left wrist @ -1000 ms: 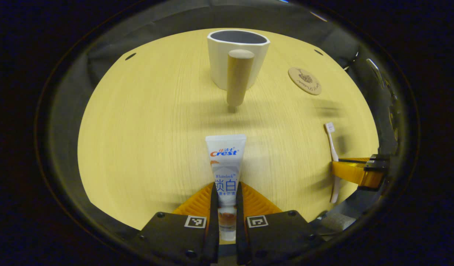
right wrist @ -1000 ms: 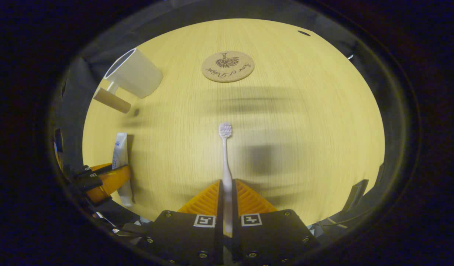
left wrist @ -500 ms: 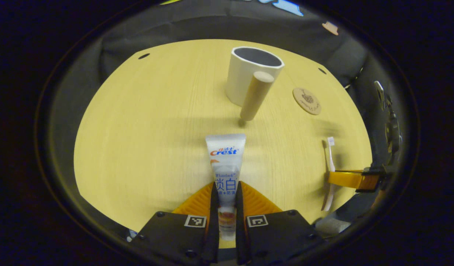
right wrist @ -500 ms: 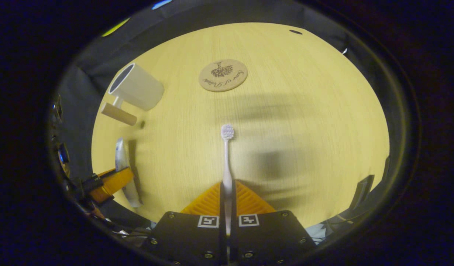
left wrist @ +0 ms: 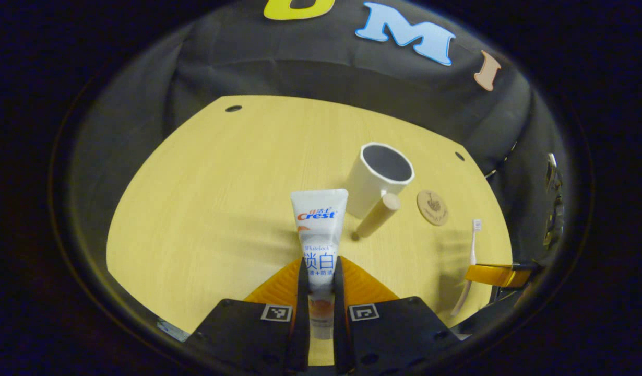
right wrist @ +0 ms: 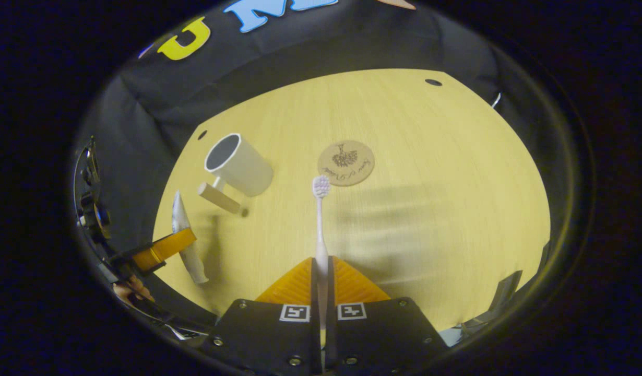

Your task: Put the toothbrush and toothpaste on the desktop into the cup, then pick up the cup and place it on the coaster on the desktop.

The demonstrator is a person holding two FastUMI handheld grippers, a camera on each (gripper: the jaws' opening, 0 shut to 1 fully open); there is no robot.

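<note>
While each claw clamps white toothpaste [left wrist: 319, 230] or toothbrush [right wrist: 320, 219], white cup [left wrist: 378, 177] stands upright.

Print on the toothpaste, the coaster and both grippers

At the centre of the left gripper view, we see the toothpaste [left wrist: 319, 230] with a printed label in red and blue lettering. Upper middle of the right gripper view, the coaster [right wrist: 346, 163] carries curved script round a drawing, too small for us to read. Square black-and-white coded markers [left wrist: 276, 312] sit on the left gripper [left wrist: 319, 263] and the right gripper [right wrist: 321, 261], at the bottom of each view.
</note>
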